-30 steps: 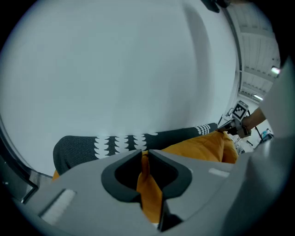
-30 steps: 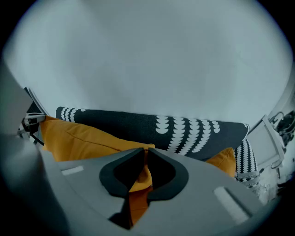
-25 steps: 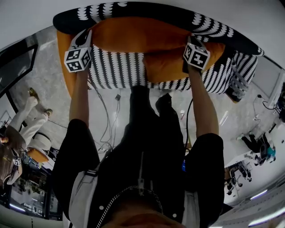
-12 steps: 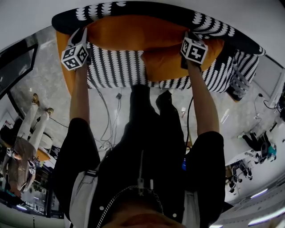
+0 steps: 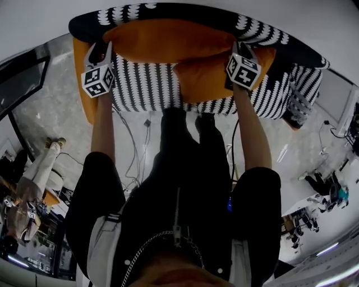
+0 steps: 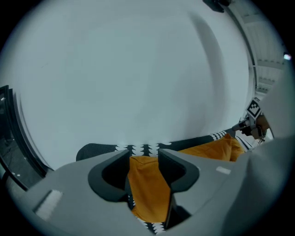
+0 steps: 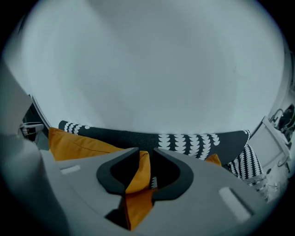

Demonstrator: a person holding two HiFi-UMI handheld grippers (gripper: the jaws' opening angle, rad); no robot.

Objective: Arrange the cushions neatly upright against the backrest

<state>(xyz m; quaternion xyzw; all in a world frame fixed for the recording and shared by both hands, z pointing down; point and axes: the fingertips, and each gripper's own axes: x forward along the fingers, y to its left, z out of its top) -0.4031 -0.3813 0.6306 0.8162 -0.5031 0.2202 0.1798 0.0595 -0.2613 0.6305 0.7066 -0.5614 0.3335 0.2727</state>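
Note:
A long orange cushion (image 5: 168,40) leans upright against the black, white-patterned backrest (image 5: 168,11) of the sofa. A second orange cushion (image 5: 202,78) lies lower, on the patterned seat (image 5: 146,87). My left gripper (image 5: 104,51) is at the long cushion's left end. Its jaws are opening, with the orange corner (image 6: 147,193) loose between them. My right gripper (image 5: 238,47) is at the right end. Its jaws are opening too, and a fold of orange fabric (image 7: 138,177) stands between them, with a gap beside it.
An orange side panel (image 5: 83,101) runs down the sofa's left end. A patterned armrest (image 5: 303,95) lies at the right. Cables (image 5: 134,151) trail on the marble floor in front. People stand at the far left (image 5: 33,174). A white wall (image 6: 138,69) rises behind the sofa.
Both grippers' jaws have spread apart on the cushion's ends. The left gripper has dropped slightly, and the long cushion sits a little higher against the backrest.

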